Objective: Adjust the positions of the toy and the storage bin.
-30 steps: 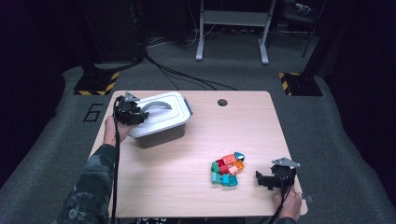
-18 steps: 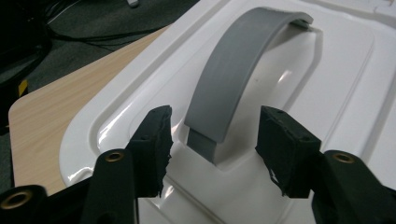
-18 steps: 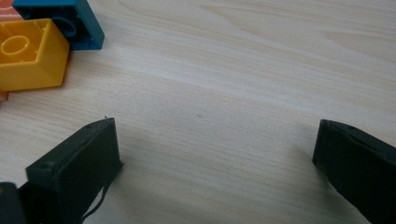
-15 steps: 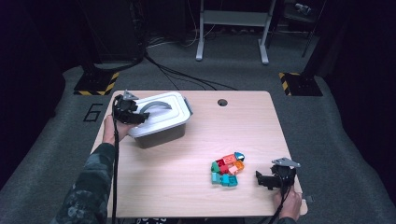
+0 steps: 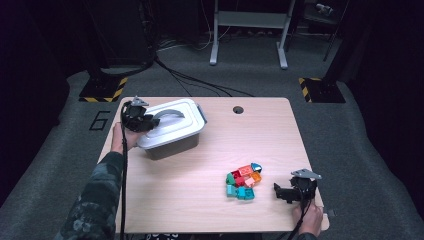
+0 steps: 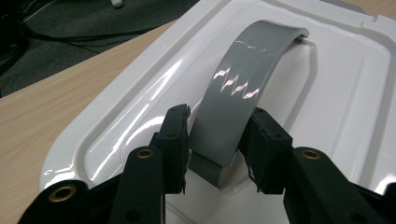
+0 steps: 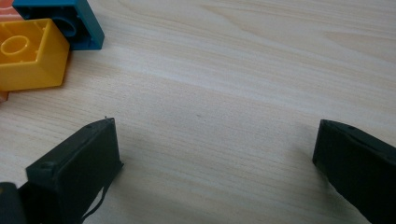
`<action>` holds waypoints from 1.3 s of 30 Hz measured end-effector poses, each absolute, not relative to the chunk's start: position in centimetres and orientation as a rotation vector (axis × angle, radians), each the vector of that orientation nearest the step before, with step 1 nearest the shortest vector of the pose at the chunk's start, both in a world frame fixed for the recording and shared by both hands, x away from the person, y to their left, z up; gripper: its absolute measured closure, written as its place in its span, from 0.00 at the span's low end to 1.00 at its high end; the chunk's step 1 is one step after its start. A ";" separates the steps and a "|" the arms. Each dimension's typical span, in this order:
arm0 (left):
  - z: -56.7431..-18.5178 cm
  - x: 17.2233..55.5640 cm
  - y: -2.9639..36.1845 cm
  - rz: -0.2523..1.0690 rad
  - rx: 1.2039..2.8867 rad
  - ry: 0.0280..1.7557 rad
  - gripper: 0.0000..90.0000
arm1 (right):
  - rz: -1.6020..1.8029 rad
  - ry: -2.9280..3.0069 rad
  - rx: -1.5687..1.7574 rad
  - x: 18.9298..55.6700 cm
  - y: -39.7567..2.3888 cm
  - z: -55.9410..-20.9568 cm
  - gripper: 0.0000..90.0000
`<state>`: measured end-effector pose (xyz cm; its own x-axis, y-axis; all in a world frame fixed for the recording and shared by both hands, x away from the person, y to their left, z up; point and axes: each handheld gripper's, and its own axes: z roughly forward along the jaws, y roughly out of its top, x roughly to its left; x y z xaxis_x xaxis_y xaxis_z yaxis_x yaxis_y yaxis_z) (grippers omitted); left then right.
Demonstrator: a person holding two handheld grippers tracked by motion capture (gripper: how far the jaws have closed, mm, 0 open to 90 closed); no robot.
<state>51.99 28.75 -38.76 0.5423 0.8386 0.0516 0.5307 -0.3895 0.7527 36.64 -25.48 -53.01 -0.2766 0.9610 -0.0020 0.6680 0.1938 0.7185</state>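
A white storage box (image 5: 172, 142) with its lid (image 6: 140, 93) on stands at the table's back left. My left gripper (image 5: 150, 121) (image 6: 217, 135) sits at the near end of the lid's arched grey handle (image 6: 247, 74). Its jaws have just been closing and now press on both edges of the handle. At the front right, my right gripper (image 5: 277, 191) (image 7: 215, 140) rests low over bare wood with its jaws wide apart and nothing between them. A pile of coloured bricks (image 5: 242, 181) lies just left of it, including a yellow brick (image 7: 28, 53) and a blue brick (image 7: 70, 18).
The wooden table (image 5: 200, 200) has a round cable hole (image 5: 238, 109) near its back edge. Beyond it on the grey floor are a metal stand (image 5: 247, 30), cables, and two yellow-and-black striped bases (image 5: 102, 92).
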 end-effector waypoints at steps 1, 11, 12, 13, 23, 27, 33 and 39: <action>-38.7 51.9 28.8 0.559 2.095 1.098 0.69 | 0.854 2.016 1.521 36.6 -25.5 -53.0 0.00; -38.6 50.6 27.7 0.551 2.110 1.104 0.72 | 0.854 2.017 1.520 36.6 -25.5 -53.0 0.00; -38.6 50.5 27.5 0.541 2.107 1.105 0.72 | 0.854 2.016 1.520 36.6 -25.5 -53.0 0.00; -38.6 50.3 27.4 0.544 2.107 1.108 0.73 | 0.854 2.016 1.521 36.6 -25.5 -53.0 0.00; -38.7 48.3 26.1 0.559 2.102 1.143 0.74 | 0.855 2.018 1.520 36.7 -25.5 -53.0 0.00; -38.5 47.7 25.6 0.570 2.109 1.152 0.74 | 0.855 2.018 1.524 36.6 -25.5 -53.0 0.00; -38.0 49.5 25.7 0.524 2.096 1.118 0.54 | 0.861 2.022 1.519 36.7 -25.5 -53.0 0.00; -37.8 50.7 24.2 0.500 2.179 1.050 0.65 | 0.862 2.029 1.515 36.7 -25.5 -53.0 0.00</action>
